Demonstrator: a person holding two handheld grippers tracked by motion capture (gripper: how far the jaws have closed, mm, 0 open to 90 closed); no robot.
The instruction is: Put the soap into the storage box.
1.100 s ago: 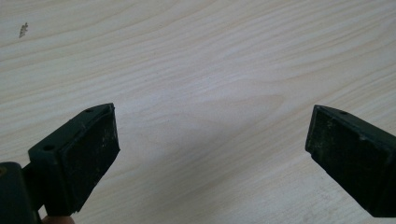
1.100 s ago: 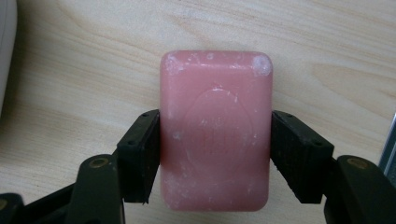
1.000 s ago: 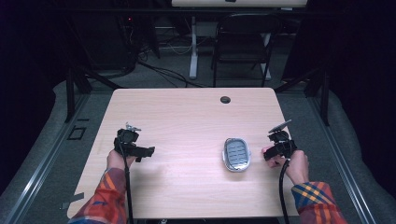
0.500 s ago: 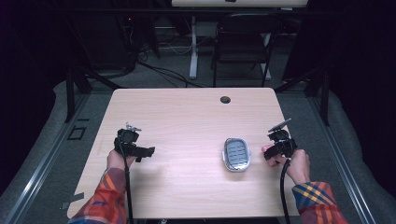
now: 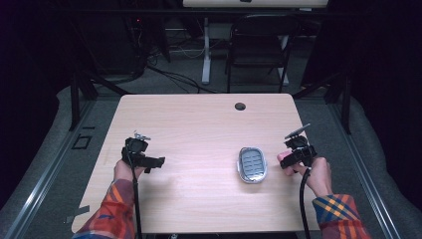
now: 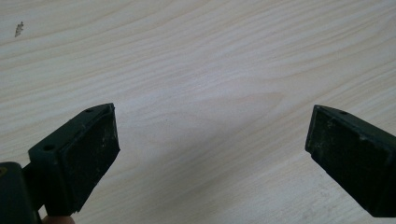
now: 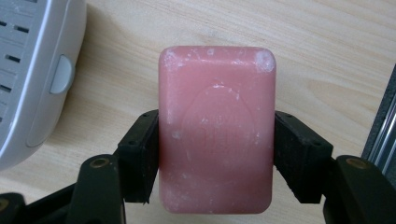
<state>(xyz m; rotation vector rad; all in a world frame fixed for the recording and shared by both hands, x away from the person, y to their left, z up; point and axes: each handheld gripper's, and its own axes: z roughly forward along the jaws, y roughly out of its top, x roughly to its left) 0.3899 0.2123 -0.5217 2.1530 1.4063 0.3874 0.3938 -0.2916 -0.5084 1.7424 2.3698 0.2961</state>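
Observation:
My right gripper (image 7: 216, 156) is shut on a pink bar of soap (image 7: 216, 126), with its two black pads pressed against the bar's long sides. The soap hangs just over the wooden table (image 5: 199, 129), to the right of a grey slotted soap dish (image 5: 252, 164). A corner of that dish (image 7: 32, 70) lies close on the soap's left. In the high view the right gripper (image 5: 291, 158) is near the table's right edge, with a bit of pink soap (image 5: 282, 160) at its tip. My left gripper (image 5: 149, 163) rests at the left of the table, and its jaws (image 6: 210, 144) stand wide open over bare wood.
A round cable hole (image 5: 240, 106) lies near the table's far edge. A black chair (image 5: 259, 45) and a white desk leg (image 5: 205, 50) stand behind the table. A metal rail (image 7: 380, 140) runs past the table's right edge.

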